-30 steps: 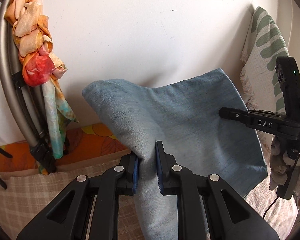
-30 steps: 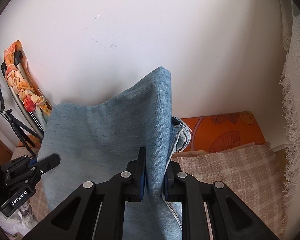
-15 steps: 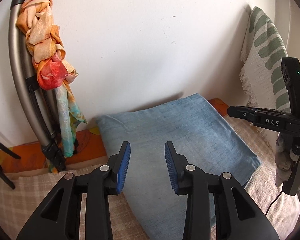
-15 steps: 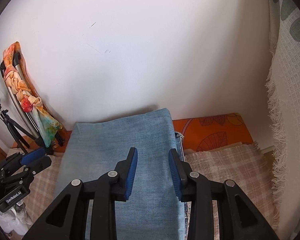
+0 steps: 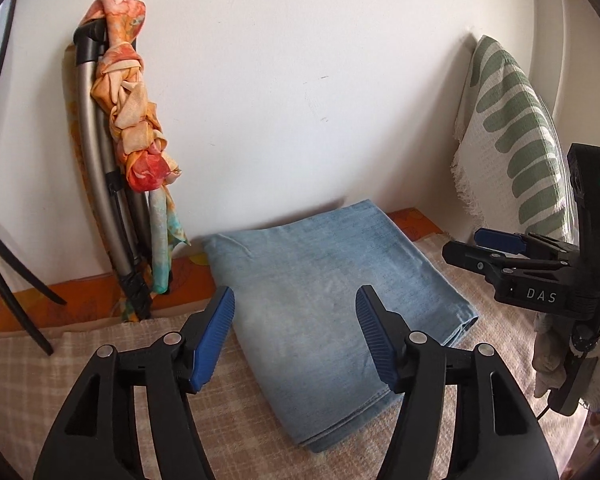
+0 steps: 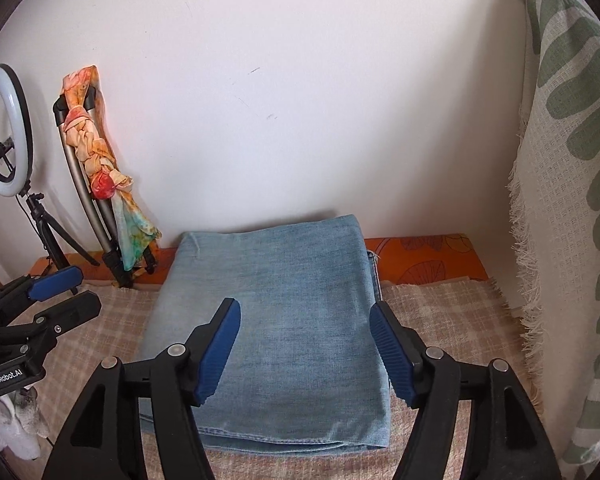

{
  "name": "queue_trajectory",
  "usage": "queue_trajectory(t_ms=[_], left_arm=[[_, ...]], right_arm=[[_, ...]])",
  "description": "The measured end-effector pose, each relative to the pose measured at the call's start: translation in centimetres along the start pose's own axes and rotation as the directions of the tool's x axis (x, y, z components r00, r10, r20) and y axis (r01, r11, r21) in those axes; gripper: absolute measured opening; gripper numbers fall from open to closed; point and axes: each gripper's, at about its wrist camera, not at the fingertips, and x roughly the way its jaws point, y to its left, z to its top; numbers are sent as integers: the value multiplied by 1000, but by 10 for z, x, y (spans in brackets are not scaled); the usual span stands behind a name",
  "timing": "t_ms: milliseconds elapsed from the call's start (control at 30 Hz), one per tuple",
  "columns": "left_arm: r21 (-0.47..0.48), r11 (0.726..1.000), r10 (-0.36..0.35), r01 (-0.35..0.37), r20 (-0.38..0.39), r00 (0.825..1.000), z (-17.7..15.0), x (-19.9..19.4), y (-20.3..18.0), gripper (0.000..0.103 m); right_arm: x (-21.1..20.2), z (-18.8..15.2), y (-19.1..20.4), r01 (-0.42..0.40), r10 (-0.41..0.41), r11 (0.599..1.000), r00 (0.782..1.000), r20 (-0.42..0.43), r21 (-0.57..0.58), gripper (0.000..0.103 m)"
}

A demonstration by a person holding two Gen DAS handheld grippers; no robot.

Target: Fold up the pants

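The light blue denim pants (image 6: pixel 284 320) lie folded into a flat, roughly rectangular stack of several layers on a beige checked woven cloth (image 6: pixel 440 312). The far edge of the stack sits close against the foot of the white wall (image 6: pixel 300 80), overlapping an orange flower-patterned strip (image 6: pixel 420 260) there. The top surface is smooth, with faint faded patches and only a slight pucker near the far left corner. At the near edge the stacked hems and folds show as thin parallel lines. Along the right side a stitched seam peeks out from the lower layers.

In the left wrist view the same stack (image 5: pixel 332 292) lies at a diagonal, its layered corner nearest the camera.
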Motion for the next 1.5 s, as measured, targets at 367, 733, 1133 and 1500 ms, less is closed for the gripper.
queue_trajectory(t_ms=[367,733,1133,1500], left_arm=[[-37,999,1,1,31,1000,-24,-77,-4,75],[11,999,34,-34,63,997,-63,-148,-18,80],[10,1000,19,-20,68,997,-115,-201,-20,81],[3,1000,21,-21,49,999,-153,-213,-14,81]], right_arm=[[-70,-34,26,24,-23,1000,997,76,-3,94],[-138,-81,52,24,-24,1000,992,123,-3,103],[-190,-139,77,14,-15,1000,991,130,8,103],[-210,-176,98,43,-39,999,988,151,-18,103]])
